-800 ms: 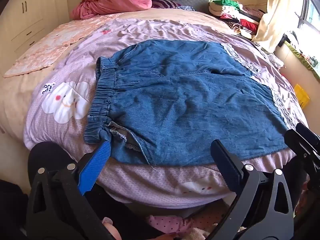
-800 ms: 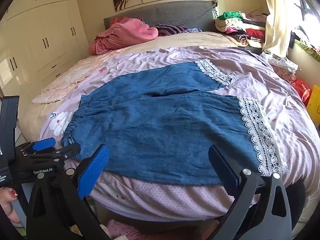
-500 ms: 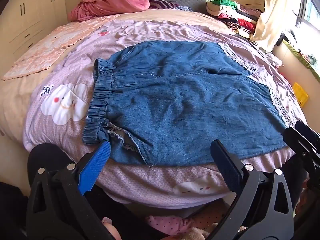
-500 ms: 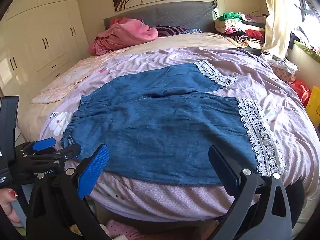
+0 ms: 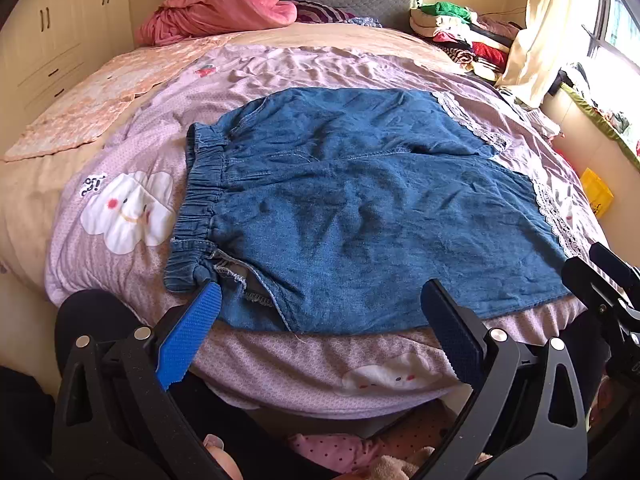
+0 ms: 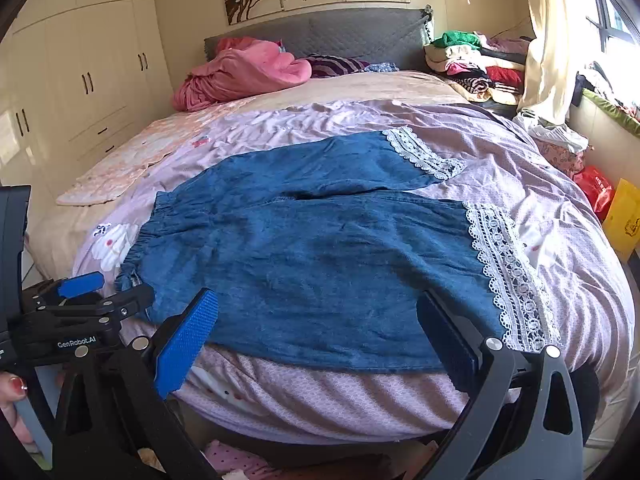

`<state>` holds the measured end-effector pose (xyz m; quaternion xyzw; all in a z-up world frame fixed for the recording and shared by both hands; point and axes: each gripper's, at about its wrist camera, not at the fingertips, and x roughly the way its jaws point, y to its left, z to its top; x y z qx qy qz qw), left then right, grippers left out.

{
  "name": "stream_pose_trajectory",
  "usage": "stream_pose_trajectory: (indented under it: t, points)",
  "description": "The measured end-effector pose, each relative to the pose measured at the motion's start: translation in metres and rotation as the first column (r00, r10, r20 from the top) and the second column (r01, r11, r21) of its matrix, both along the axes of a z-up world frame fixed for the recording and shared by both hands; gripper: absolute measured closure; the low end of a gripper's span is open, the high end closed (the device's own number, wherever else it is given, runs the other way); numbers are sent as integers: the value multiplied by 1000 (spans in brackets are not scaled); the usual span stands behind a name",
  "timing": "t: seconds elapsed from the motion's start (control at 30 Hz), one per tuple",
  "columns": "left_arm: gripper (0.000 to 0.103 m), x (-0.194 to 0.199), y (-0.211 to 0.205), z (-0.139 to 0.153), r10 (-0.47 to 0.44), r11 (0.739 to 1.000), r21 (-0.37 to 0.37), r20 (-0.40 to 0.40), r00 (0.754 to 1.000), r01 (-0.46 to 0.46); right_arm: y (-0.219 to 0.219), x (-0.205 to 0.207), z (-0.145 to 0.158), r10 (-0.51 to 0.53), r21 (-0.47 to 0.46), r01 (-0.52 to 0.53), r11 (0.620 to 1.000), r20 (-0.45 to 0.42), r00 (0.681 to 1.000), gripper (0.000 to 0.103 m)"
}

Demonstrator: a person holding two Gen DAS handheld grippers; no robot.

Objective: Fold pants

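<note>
A: Left wrist view, nearest item first. State the left gripper (image 5: 320, 312).

B: Jaws spread wide, nothing between them. The blue pad (image 5: 188, 336) sits at lower left, its tip just at the near corner of the waistband (image 5: 196, 208). I cannot tell whether it touches. The dark pad (image 5: 452, 336) sits at lower right, over the near edge of the pants (image 5: 360, 216).

A: Right gripper (image 6: 320, 332)?

B: Also spread wide and empty. Both pads hang over the near leg. In its view the left gripper shows at far left, with a fingertip (image 6: 16, 384) bearing red polish below it.

A: Location of the pants.

B: Flat on the quilt (image 5: 280, 364), at the near side of the bed. Blue denim, waistband to the left, legs running right. The near leg lies in front; the far leg angles away behind it. Each cuff carries white lace (image 6: 508, 272).

A: Beyond the pants?

B: A white cloud patch (image 5: 124, 208) on the quilt, left of the waistband. Further back, a pink blanket (image 6: 244, 72) bunched against the grey headboard (image 6: 360, 36). A clothes stack (image 6: 476, 60) sits at the right end of the headboard, beside the curtain (image 6: 548, 40). White wardrobes (image 6: 80, 64) line the left wall. A yellow bag (image 6: 624, 216) stands on the floor at right.
</note>
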<state>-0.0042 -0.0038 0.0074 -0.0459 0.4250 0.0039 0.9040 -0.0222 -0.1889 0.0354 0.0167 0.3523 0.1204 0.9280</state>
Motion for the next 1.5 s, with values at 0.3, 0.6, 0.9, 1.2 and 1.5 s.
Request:
stream_pose_trajectory:
  t: [0.3, 0.6, 0.9, 1.2, 1.5]
  points:
    - [9, -2, -2, 3, -2, 1000, 2, 5, 1000, 2, 0, 1, 0, -2, -6, 2, 1000, -1, 1000, 4]
    - [9, -1, -2, 3, 0, 1000, 4, 6, 1000, 0, 0, 0, -1, -4, -5, 4, 1000, 0, 1000, 4]
    - [9, 0, -2, 6, -1, 1000, 5, 7, 1000, 1, -1, 0, -1, -3, -6, 3, 1000, -1, 1000, 4]
    - [9, 1, -1, 8, 3, 1000, 6, 22, 1000, -3, 1, 3, -4, 6, -11, -6, 1000, -4, 1000, 4]
    - [9, 6, 0, 7, 2, 1000, 5, 10, 1000, -2, 4, 9, -9, 11, -11, -11, 1000, -20, 1000, 4]
